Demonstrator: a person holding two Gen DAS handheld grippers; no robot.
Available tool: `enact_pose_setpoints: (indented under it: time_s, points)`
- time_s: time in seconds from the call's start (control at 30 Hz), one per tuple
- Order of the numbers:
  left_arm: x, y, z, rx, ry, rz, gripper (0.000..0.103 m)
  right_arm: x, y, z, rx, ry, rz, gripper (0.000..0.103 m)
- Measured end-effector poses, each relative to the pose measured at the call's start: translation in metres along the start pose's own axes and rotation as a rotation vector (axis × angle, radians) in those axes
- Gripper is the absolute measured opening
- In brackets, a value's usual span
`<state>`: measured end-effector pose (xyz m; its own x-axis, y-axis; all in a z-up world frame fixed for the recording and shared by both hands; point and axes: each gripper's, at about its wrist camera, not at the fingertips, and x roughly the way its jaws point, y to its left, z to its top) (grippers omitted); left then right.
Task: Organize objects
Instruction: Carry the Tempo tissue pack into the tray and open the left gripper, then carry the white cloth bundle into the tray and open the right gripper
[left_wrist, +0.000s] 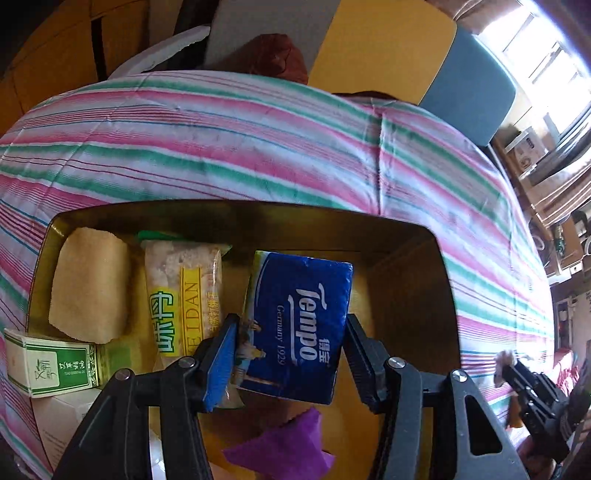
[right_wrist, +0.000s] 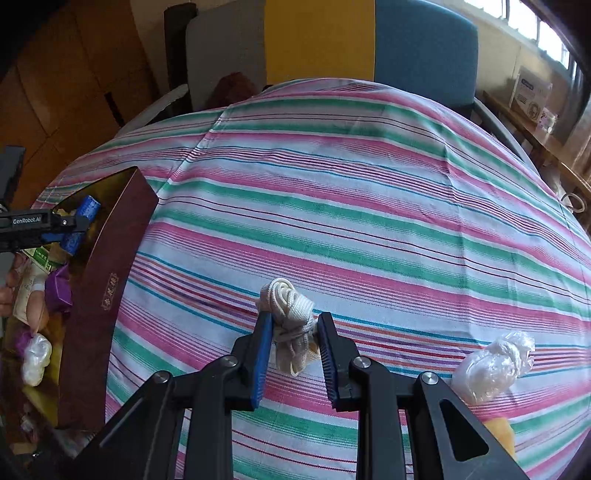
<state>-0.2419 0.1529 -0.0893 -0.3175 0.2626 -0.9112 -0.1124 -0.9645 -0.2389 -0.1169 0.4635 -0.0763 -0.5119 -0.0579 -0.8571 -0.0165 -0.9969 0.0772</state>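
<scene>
My left gripper (left_wrist: 286, 352) is shut on a blue Tempo tissue pack (left_wrist: 295, 325) and holds it over the inside of the gold-lined box (left_wrist: 406, 236). The same pack (right_wrist: 83, 221) shows in the right wrist view, at the far left inside the dark red box (right_wrist: 107, 295). A bundle of white rope (right_wrist: 288, 317) is clamped between the pads of my right gripper (right_wrist: 291, 332), just above the striped tablecloth (right_wrist: 369, 206). In the left wrist view the right gripper (left_wrist: 508, 365) appears at the lower right with the pale bundle at its tip.
Inside the box lie a tan sponge-like block (left_wrist: 88, 284), a yellow snack packet (left_wrist: 184, 299), a green and white carton (left_wrist: 51, 365) and a purple wrapper (left_wrist: 284, 446). A clear plastic bundle (right_wrist: 495, 365) and a yellow item (right_wrist: 500, 432) rest on the cloth at right. Chairs (right_wrist: 369, 40) stand behind the table.
</scene>
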Motion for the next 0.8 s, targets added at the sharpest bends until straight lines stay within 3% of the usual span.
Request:
enact_pose_setpoints:
  time_s: [0.23, 0.37, 0.57, 0.7, 0.8]
  points:
    - [-0.003, -0.004, 0.0, 0.036, -0.004, -0.005, 0.062, 0.006, 0.001, -0.001, -0.009, 0.02, -0.008, 0.025]
    - [-0.032, -0.003, -0.008, 0.058, -0.056, -0.022, 0.062, 0.008, -0.001, -0.002, -0.007, 0.025, -0.014, 0.025]
    - [-0.102, 0.009, -0.044, 0.13, -0.206, -0.021, 0.063, 0.001, -0.011, 0.0, 0.045, 0.008, 0.001, 0.025]
    - [-0.128, 0.034, -0.075, 0.112, -0.234, -0.045, 0.063, -0.02, 0.001, 0.005, 0.071, -0.029, 0.036, 0.025]
    - [-0.137, 0.053, -0.093, 0.087, -0.24, -0.054, 0.063, -0.042, 0.034, 0.011, 0.028, -0.072, 0.075, 0.025]
